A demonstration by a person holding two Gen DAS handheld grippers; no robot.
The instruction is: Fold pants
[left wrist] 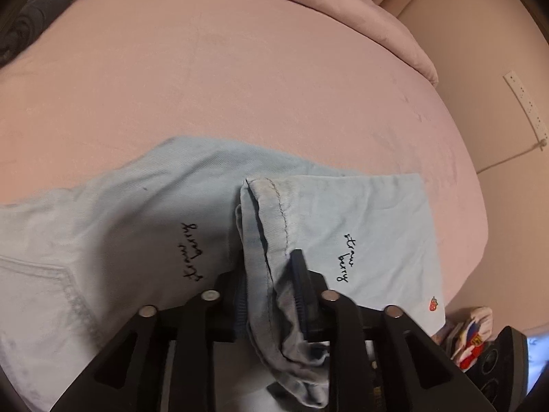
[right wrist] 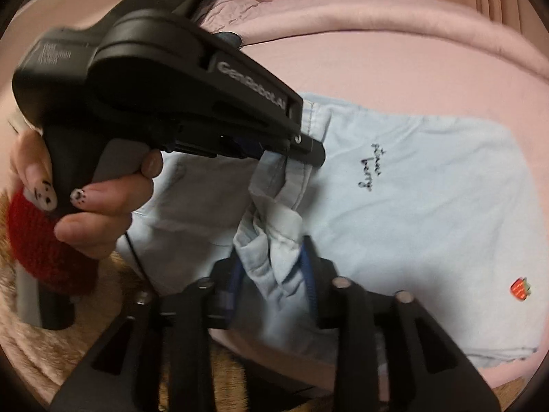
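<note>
there is one pair of pants (right wrist: 411, 206) on one bed (left wrist: 240, 79). two grippers (left wrist: 271, 295) (right wrist: 274, 274) and one hand (right wrist: 99, 202) are visible.

Pants (left wrist: 144, 226) cut off left of left gripper (left wrist: 271, 295); its fingertips buried in hem folds. Dark item (left wrist: 37, 13) far upper-left cropped, unidentifiable. Hand (right wrist: 99, 199) blurred.

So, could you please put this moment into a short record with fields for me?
garment: light blue denim pants, partly folded, black "strawberry" script
surface: pink bed cover
left gripper: shut on a bunched hem of the pants
right gripper: shut on bunched fabric beside it
detail: small red strawberry patch near one corner
hand: on the left gripper's handle, painted nails
</note>
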